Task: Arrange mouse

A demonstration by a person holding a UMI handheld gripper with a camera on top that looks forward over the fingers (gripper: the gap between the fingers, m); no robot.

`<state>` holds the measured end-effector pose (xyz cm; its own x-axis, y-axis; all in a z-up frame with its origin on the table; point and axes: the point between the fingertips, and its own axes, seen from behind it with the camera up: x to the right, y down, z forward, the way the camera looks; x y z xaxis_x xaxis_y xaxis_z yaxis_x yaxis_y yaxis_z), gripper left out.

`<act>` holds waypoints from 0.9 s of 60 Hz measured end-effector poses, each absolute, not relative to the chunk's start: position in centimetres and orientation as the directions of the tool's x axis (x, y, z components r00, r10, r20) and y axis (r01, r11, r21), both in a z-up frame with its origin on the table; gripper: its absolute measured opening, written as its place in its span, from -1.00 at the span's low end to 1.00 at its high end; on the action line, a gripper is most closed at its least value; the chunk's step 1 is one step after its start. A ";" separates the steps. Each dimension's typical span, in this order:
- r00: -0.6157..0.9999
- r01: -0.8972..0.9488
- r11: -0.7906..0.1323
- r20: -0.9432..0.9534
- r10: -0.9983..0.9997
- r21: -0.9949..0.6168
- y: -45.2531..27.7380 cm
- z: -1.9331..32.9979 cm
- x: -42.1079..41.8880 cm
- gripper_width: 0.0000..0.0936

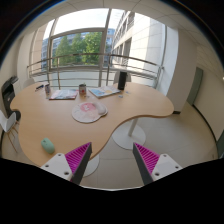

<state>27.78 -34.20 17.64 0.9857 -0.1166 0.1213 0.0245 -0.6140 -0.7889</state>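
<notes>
- The gripper (111, 160) is wide open, its two pink pads (78, 157) holding nothing, raised well above the floor.
- One small pale mouse (47, 146) sits at the near edge of the single curved wooden table (60, 118), left of the fingers.
- One round mat (88, 112) lies mid-table; two papers (64, 95) lie beyond it.

Gripper (110, 160) jaws: seemingly dark fingers (78, 158) with ribbed magenta pads (148, 157).

We see only the gripper (109, 160), held up and level. Fingers spread wide apart, nothing between them. Left finger's pink pad (78, 156) sits at seven o'clock, right finger's pad (147, 157) at five, inner faces turned toward one another.
</notes>
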 end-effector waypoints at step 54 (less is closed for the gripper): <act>0.998 0.022 -0.711 0.052 -0.020 -0.703 -33.1 1.2 2.1 0.81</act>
